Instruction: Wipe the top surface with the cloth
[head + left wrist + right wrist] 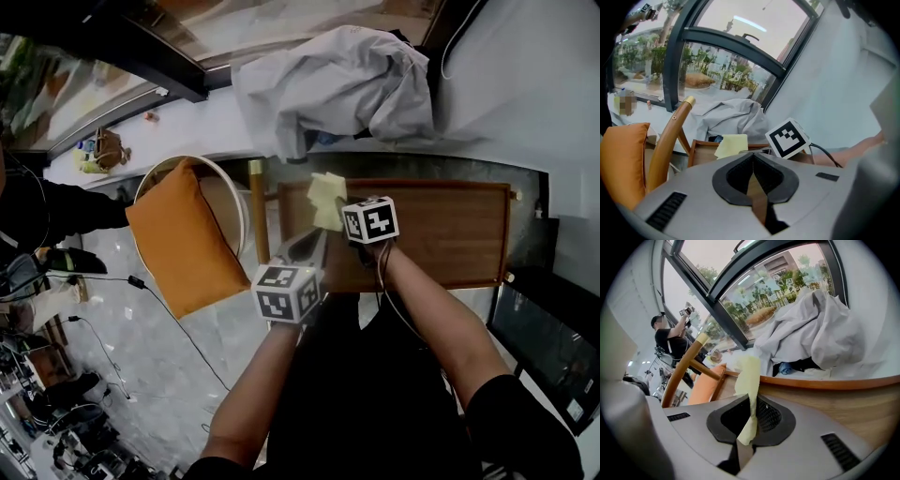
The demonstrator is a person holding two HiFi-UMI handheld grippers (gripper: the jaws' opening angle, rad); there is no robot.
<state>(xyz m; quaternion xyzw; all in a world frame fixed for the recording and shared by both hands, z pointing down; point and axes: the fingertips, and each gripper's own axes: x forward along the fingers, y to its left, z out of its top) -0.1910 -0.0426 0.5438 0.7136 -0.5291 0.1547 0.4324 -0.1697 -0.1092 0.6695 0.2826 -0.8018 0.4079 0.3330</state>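
A pale yellow cloth (327, 199) hangs over the left end of the wooden table top (450, 234). My right gripper (343, 204) is shut on it. In the right gripper view the cloth (747, 376) stands up as a folded strip pinched between the jaws of the right gripper (751, 408), above the table's edge (853, 397). My left gripper (314, 246) hovers just to the left and nearer me, over the table's left corner. The left gripper (753, 161) is shut with nothing in it, and that view shows the cloth (731, 145) ahead of it beside the right gripper's marker cube (787, 138).
A round wooden chair (242, 202) with an orange cushion (183, 239) stands left of the table. A heap of grey fabric (337, 80) lies on the white sill behind the table. A person (670, 341) stands far off to the left. Cables trail on the floor (159, 309).
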